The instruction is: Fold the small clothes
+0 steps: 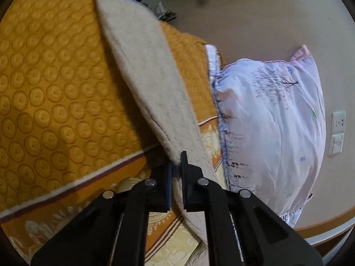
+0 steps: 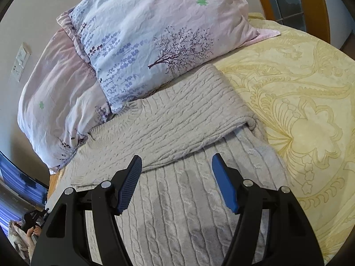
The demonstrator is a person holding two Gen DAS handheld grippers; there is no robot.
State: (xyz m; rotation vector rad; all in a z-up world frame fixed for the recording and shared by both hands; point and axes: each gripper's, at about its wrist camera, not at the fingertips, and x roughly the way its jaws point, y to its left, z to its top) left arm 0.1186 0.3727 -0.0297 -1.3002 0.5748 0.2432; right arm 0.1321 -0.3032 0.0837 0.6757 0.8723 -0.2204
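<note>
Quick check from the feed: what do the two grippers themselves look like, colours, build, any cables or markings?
Both are matte black plastic with triangular cut-outs in the linkage arms and round silver pivot pins. The right gripper has blue, finely ribbed pads on its jaws; the left gripper shows a blue pad edge. No cables, labels or sleeves visible.

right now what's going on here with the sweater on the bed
A person is folding a grey cable-knit sweater on a bed with a yellow patterned bedspread. The left hand-held gripper is shut on an edge of the sweater, which runs taut away from it. The right hand-held gripper is open and holds nothing, over the sweater's body, where one part is already folded across. Two floral pillows lie at the head.
</note>
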